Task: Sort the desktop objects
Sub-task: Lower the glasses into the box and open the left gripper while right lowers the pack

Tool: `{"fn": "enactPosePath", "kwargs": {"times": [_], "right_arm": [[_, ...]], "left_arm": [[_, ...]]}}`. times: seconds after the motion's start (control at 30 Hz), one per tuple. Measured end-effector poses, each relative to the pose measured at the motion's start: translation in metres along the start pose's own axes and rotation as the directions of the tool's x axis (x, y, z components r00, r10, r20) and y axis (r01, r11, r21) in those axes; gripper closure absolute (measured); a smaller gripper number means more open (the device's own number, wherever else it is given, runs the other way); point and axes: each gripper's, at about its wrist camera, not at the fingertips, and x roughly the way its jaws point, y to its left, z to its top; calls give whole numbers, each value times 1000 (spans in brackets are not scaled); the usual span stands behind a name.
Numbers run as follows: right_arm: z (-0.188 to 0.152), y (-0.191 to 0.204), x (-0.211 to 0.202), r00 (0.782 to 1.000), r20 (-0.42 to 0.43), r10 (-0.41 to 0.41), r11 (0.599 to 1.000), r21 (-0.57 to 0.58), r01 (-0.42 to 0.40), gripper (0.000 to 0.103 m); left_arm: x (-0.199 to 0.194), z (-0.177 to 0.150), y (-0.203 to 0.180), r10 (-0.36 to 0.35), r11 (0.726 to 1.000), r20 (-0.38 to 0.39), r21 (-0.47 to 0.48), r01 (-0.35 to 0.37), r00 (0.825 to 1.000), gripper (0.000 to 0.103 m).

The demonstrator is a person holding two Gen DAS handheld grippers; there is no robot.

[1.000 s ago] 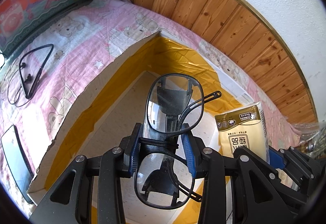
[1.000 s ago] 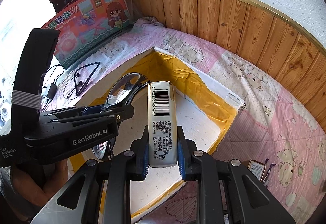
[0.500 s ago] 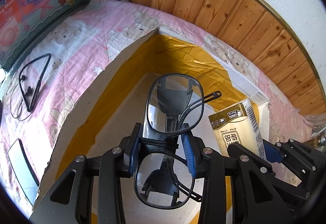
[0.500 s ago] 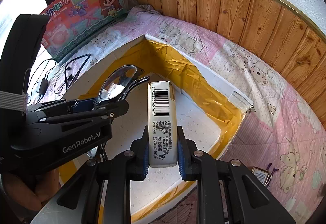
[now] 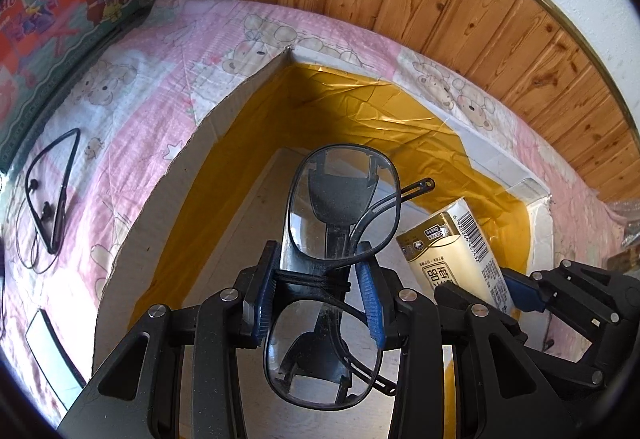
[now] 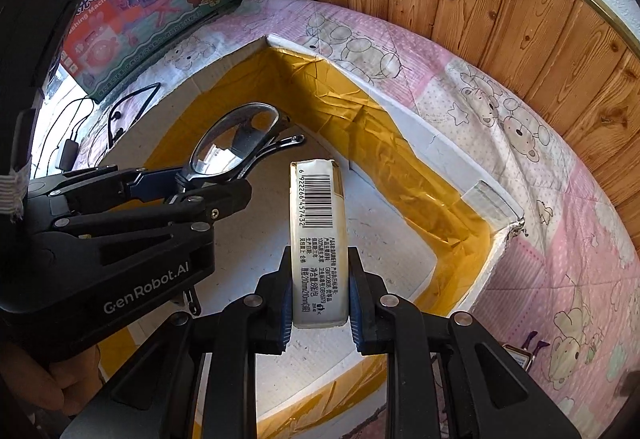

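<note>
Over an open cardboard box lined with yellow tape, the left gripper pinches a pair of folded black glasses at the bridge, while the right gripper clamps a gold-and-white tissue pack, barcode up; both hang above the box's white floor, on a pink bear-print blanket

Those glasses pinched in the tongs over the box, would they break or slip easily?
Probably fragile: the glasses have a thin dark frame and slim folded arms that could bend. The left tongs grip only the narrow bridge, so they may pivot or slip. They look light, so dropping into the box seems low-risk.
</note>
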Motion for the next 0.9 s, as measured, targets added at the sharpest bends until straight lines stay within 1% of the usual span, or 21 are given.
{"fn": "enactPosePath", "kwargs": {"times": [0.07, 0.23, 0.33, 0.5, 0.63, 0.73, 0.77, 0.8, 0.87, 0.9], "right_arm": [[2, 0, 3, 1000, -9, -4, 1000, -9, 4, 79], [9, 1, 14, 999, -42, -20, 999, -35, 18, 79], [13, 1, 18, 998, -61, -30, 998, -47, 27, 79], [17, -2, 27, 995, -88, -43, 998, -57, 38, 79], [16, -4, 32, 993, -104, -56, 997, -61, 50, 78], [16, -5, 32, 993, -104, -60, 997, -52, 55, 77], [16, -4, 31, 993, -101, -60, 997, -51, 55, 77], [16, -4, 30, 993, -98, -63, 997, -49, 59, 76], [15, -2, 26, 993, -94, -65, 997, -44, 61, 71], [15, -2, 24, 994, -92, -66, 997, -43, 62, 71]], "left_arm": [[4, 2, 1, 10, 1000, -7, 7, -10, 1000, 64], [19, 7, -3, 30, 998, -33, 59, -28, 999, 63], [26, 8, -4, 42, 997, -38, 72, -39, 998, 63], [35, 10, -3, 35, 997, -45, 72, -32, 998, 63], [42, 8, -2, 45, 996, -65, 80, -40, 997, 62], [40, 8, 0, 38, 997, -72, 70, -33, 997, 61], [38, 8, 0, 42, 997, -69, 67, -37, 997, 57], [36, 9, 0, 45, 997, -65, 65, -41, 997, 56], [31, 10, 1, 34, 998, -61, 56, -31, 998, 55], [28, 10, 1, 30, 998, -59, 53, -26, 998, 54]]}}
